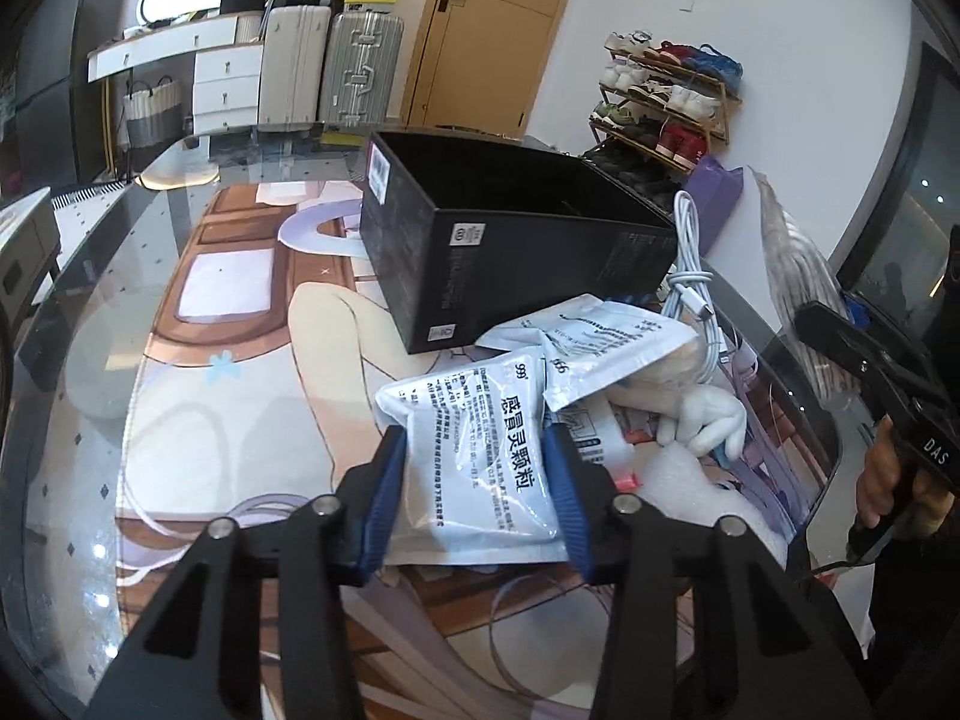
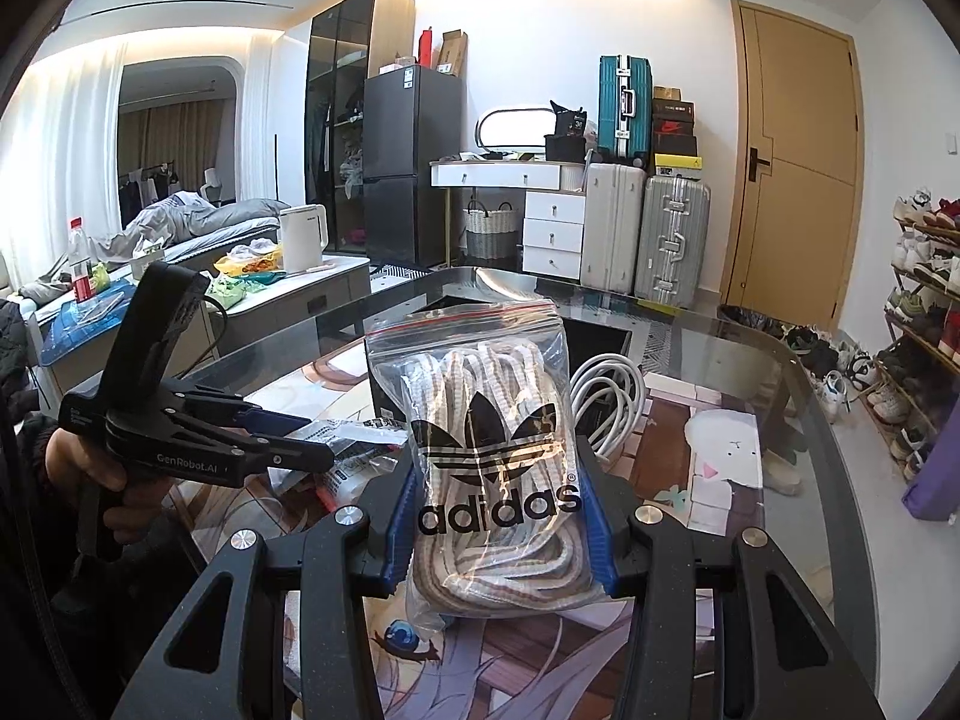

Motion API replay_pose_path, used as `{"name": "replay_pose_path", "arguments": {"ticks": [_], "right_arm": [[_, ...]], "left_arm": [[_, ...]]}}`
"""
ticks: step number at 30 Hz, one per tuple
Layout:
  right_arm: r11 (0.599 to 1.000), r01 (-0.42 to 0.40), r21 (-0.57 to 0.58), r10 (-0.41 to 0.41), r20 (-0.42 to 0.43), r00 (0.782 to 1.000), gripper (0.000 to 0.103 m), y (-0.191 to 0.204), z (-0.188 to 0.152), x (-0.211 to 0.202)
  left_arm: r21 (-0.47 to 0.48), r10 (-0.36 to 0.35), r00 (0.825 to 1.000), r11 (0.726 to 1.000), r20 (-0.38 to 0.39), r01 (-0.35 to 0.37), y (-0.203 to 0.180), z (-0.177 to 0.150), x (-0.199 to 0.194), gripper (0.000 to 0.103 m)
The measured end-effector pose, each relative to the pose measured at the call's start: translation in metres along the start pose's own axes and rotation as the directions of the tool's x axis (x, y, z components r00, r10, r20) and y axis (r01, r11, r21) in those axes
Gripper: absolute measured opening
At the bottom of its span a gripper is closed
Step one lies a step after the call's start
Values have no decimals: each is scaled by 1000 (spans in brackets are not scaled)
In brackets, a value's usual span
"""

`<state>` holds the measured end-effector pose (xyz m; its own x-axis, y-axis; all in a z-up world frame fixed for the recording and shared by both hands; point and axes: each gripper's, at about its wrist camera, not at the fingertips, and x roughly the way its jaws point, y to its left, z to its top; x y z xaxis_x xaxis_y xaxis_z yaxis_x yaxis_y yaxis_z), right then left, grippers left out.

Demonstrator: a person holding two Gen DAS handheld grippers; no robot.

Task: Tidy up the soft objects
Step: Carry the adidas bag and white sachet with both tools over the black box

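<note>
My left gripper (image 1: 477, 450) is shut on a white medicine pouch (image 1: 474, 450) with black print, held just above the table. A second white pouch (image 1: 606, 336) and a white plush toy (image 1: 702, 408) lie beyond it. An open black box (image 1: 504, 234) stands on the table behind them. My right gripper (image 2: 501, 498) is shut on a clear zip bag of shoelaces (image 2: 498, 438) with an adidas logo, held upright above the table. That bag also shows at the right of the left wrist view (image 1: 798, 276). The left gripper shows in the right wrist view (image 2: 282, 438).
A coiled white cable (image 1: 690, 276) lies right of the box, also seen in the right wrist view (image 2: 612, 396). The glass table (image 1: 90, 360) covers a printed mat. Suitcases (image 2: 666, 234), a shoe rack (image 1: 666, 102) and a door (image 2: 792, 168) stand beyond.
</note>
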<state>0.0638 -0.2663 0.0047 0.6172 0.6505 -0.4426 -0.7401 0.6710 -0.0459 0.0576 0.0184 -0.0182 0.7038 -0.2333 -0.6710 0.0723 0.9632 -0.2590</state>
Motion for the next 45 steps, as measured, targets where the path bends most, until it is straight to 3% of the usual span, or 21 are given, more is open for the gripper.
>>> {"name": "replay_pose_path", "arguments": {"ticks": [8, 45], "right_arm": [[1000, 8, 1, -8, 13, 1000, 46, -2, 0, 0], [999, 15, 33, -15, 2, 1000, 46, -10, 1, 9]], "left_arm": [[0, 2, 1000, 1000, 11, -2, -2, -1, -9, 37], [-23, 27, 993, 999, 111, -25, 16, 10, -35, 37]]}}
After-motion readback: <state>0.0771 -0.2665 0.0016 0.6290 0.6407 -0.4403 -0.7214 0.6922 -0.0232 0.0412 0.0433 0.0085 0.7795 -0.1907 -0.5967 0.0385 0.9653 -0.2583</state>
